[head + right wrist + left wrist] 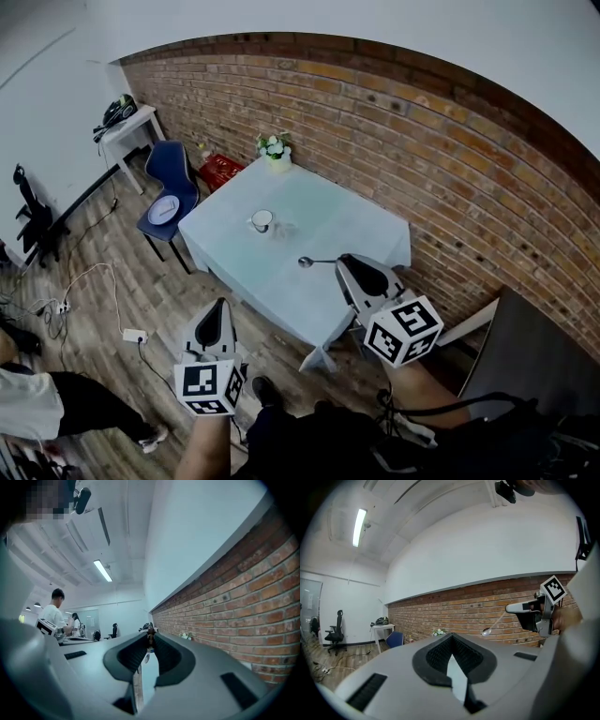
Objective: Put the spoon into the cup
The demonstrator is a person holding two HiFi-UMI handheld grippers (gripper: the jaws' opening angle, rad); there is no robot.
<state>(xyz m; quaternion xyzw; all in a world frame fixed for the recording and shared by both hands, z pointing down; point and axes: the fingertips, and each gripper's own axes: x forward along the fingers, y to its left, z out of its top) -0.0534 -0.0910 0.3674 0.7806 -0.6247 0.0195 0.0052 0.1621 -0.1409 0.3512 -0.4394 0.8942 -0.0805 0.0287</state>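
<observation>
Where the red brick wall (pixel 394 122) curves behind it, the table (pixel 375 234) stands under a smooth, pale cloth that hangs over its edges, on a floor (pixel 187 309) of wood planks. A small pot of white flowers (pixel 275 146) sits at the far corner. The round white cup (pixel 262 220) stands near the middle, towards the left edge. Beside that edge is a blue chair (pixel 178 169) with a pale plate (pixel 163 210) on its seat.

My right gripper (pixel 343 262) is clamped on the handle of the thin metal spoon (pixel 317 262). Its shiny bowl sticks out over the table's near edge, well apart from the cup. My left gripper (pixel 222 305) hangs over the floor short of the table, its ribbed black pads (pixel 436 656) together at the tips with nothing between them.
</observation>
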